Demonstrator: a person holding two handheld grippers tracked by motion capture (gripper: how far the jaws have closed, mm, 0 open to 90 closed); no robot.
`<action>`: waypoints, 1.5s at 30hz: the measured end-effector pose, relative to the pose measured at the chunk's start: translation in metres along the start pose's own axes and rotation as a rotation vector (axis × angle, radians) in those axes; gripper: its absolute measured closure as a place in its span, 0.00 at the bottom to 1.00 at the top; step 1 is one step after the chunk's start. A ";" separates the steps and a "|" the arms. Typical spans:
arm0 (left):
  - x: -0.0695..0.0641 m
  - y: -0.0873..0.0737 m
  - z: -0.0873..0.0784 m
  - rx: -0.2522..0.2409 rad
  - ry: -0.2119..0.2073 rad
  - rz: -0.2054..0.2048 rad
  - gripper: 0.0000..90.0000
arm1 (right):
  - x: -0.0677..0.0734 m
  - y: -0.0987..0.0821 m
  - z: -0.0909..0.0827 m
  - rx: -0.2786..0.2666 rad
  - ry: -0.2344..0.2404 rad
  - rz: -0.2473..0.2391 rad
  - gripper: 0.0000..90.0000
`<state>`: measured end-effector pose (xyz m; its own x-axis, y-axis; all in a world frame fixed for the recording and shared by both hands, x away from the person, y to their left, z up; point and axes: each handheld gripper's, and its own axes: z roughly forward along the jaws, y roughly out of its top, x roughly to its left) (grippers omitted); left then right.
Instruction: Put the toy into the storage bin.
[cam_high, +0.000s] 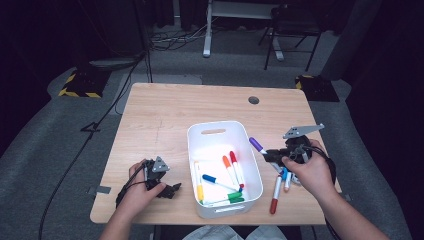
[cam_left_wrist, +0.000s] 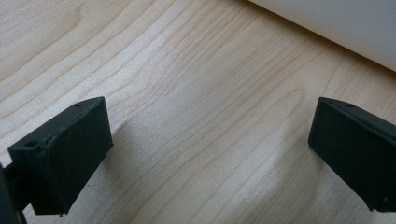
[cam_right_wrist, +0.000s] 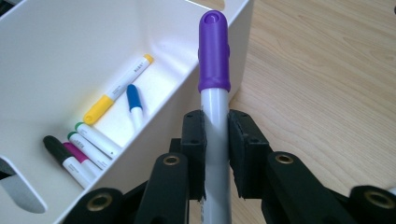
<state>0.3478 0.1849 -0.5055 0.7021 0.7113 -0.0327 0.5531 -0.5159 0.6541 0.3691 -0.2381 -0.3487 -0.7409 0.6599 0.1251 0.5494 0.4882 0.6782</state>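
Observation:
My right gripper (cam_right_wrist: 215, 154) is shut on a white marker with a purple cap (cam_right_wrist: 215, 51), its cap end sticking out past the jaws. In the high view this purple marker (cam_high: 257, 145) is held above the table just right of the white bin (cam_high: 218, 130), by the right gripper (cam_high: 272, 155). Several markers (cam_high: 229, 170) lie inside the bin. My left gripper (cam_high: 172, 190) rests on the table left of the bin; its jaws stand wide apart over bare wood, the left gripper (cam_left_wrist: 210, 149) open with nothing between them.
Loose markers, a red-capped one (cam_high: 275, 195) and a blue one (cam_high: 284, 176), lie on the table under my right hand. The wooden table (cam_high: 165, 115) has a round grommet (cam_high: 253, 100) at the back. The bin wall (cam_left_wrist: 336, 23) is close ahead of the left gripper.

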 end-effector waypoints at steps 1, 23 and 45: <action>0.000 0.000 0.000 0.000 0.000 0.000 0.00 | 0.004 0.003 -0.002 -0.004 0.010 -0.008 0.86; 0.001 0.002 0.001 0.000 0.007 0.002 0.00 | 0.066 0.028 0.011 0.036 0.139 -0.153 0.86; 0.001 0.001 0.001 -0.002 0.007 0.002 0.00 | 0.093 0.020 0.036 0.188 0.187 -0.239 0.86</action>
<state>0.3501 0.1847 -0.5054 0.7001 0.7136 -0.0263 0.5510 -0.5164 0.6555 0.3249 -0.1464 -0.3501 -0.9054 0.4067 0.1216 0.4006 0.7239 0.5616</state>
